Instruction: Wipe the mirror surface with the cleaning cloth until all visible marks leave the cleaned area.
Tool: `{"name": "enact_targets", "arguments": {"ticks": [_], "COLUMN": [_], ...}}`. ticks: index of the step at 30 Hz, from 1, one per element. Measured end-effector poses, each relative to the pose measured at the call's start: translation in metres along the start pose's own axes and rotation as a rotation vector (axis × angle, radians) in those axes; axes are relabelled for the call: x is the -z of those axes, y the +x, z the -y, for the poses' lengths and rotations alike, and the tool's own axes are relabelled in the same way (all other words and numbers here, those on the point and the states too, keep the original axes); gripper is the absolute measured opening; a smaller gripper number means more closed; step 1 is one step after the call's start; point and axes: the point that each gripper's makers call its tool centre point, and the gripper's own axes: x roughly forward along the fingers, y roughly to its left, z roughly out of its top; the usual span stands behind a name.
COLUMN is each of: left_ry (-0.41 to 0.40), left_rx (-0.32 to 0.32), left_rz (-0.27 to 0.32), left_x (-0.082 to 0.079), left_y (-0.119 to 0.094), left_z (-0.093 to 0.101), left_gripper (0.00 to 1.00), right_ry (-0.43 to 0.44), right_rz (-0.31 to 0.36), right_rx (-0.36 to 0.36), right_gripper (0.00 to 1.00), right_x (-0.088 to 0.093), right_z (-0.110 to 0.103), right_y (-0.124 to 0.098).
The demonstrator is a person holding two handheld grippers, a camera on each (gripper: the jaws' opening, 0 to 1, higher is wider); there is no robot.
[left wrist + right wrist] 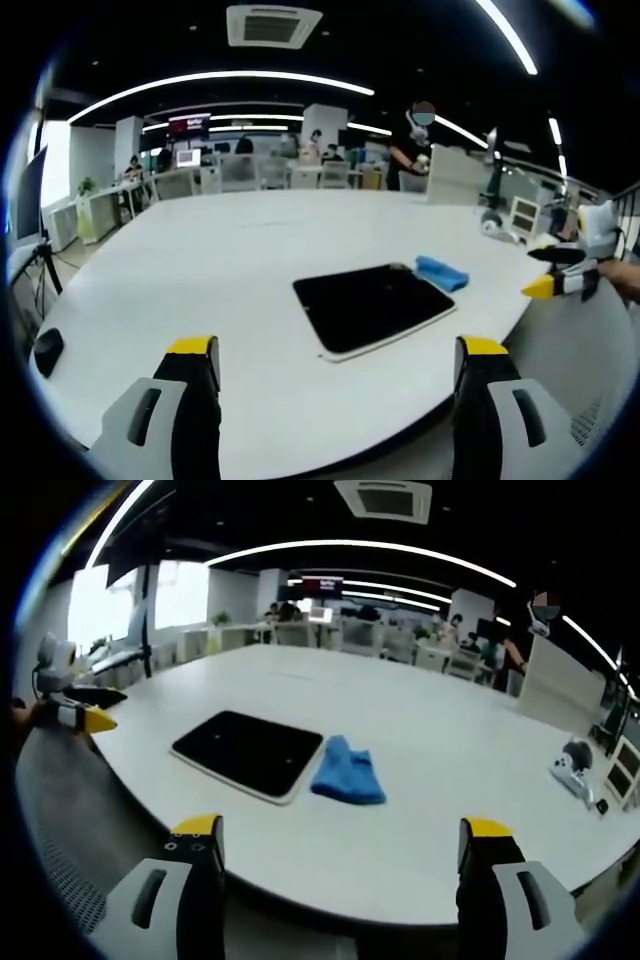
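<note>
Both hand-held grippers hang at the near edge of the white tabletop [200, 270], clear of its surface. Left hand-held gripper [338, 395]: jaws spread wide, holding nothing. Right hand-held gripper [340, 875]: jaws likewise wide apart and empty. Mirror [373, 305] lies flat on the tabletop, dark face up, pale rim showing; marks on it cannot be made out. Cloth [348, 771], blue and crumpled, rests just beside one short edge of the mirror, touching or nearly so. Small white device [572, 770] sits well apart, toward the tabletop's far side. Office desks and people stand in the background.
</note>
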Motion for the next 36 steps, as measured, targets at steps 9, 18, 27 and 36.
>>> {"name": "enact_targets", "arguments": {"ticks": [9, 18, 27, 36], "left_ry": [0.000, 0.002, 0.004, 0.003], "left_rx": [-0.007, -0.003, -0.001, -0.003], "left_rz": [0.002, -0.004, -0.009, -0.007], "left_x": [-0.0003, 0.0008, 0.0017, 0.0014], "left_y": [-0.0001, 0.0003, 0.0001, 0.0001], "left_z": [-0.0014, -0.0003, -0.0002, -0.0004], "left_gripper": [0.98, 0.97, 0.97, 0.97], "right_ry": [0.006, 0.007, 0.011, 0.012], "right_rz": [-0.011, -0.017, -0.017, -0.021], "right_rx": [-0.009, -0.028, -0.031, -0.034], "right_gripper": [0.95, 0.95, 0.95, 0.95], "right_x": [0.0019, 0.0034, 0.0035, 0.0042], "right_z": [-0.0019, -0.0045, -0.0054, -0.0057], "right_y": [-0.0001, 0.0008, 0.0004, 0.0005]}}
